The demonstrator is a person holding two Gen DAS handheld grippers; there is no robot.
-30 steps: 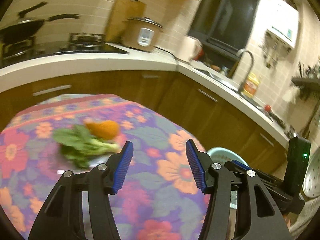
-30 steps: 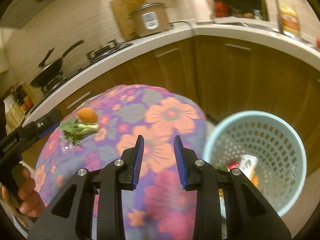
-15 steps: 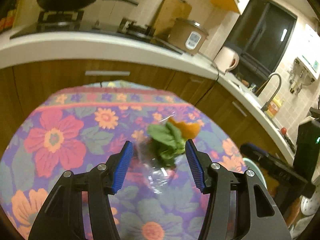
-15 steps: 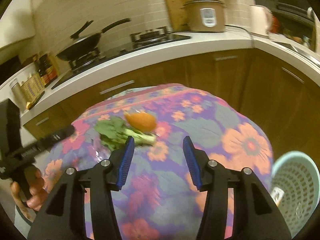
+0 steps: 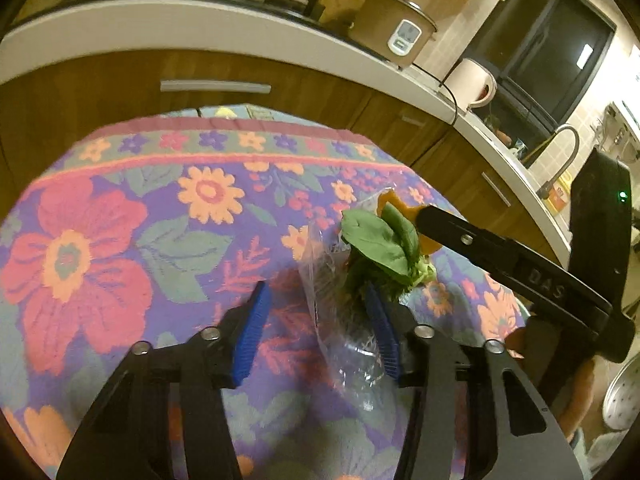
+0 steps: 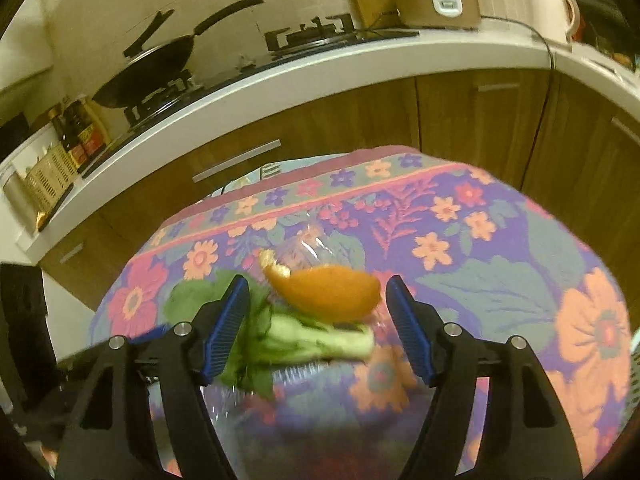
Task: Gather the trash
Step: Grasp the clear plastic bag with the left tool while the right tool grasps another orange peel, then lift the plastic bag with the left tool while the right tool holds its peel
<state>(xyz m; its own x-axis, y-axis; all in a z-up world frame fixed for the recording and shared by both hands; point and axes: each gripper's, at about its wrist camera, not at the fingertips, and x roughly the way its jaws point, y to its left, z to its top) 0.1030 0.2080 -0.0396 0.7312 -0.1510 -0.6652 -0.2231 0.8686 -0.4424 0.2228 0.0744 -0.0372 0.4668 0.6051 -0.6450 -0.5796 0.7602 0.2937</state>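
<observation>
An orange peel [image 6: 328, 290] lies on a leafy green vegetable [image 6: 312, 342], on a clear plastic wrapper [image 5: 340, 320], all on the flowered tablecloth [image 5: 120, 240]. My right gripper [image 6: 318, 328] is open, its blue pads on either side of the peel and vegetable. In the left wrist view the right gripper's finger [image 5: 500, 248] reaches over the leaves [image 5: 380, 240] and the peel [image 5: 394, 204]. My left gripper [image 5: 320, 328] is open, with the wrapper between its pads and the leaves just ahead of its right pad.
A white counter [image 6: 320, 64] with wooden cabinets runs behind the table, holding a black wok [image 6: 152, 68], a rice cooker [image 5: 392, 28] and a kettle [image 5: 476, 84]. A sink tap [image 5: 564, 148] is at the right. A pale perforated container [image 5: 624, 396] shows low at the right edge.
Both grippers have closed in on the trash pile. The right gripper swung away from the blue basket, opened wider and now straddles the peel and vegetable. The left gripper came nearer the wrapper.
</observation>
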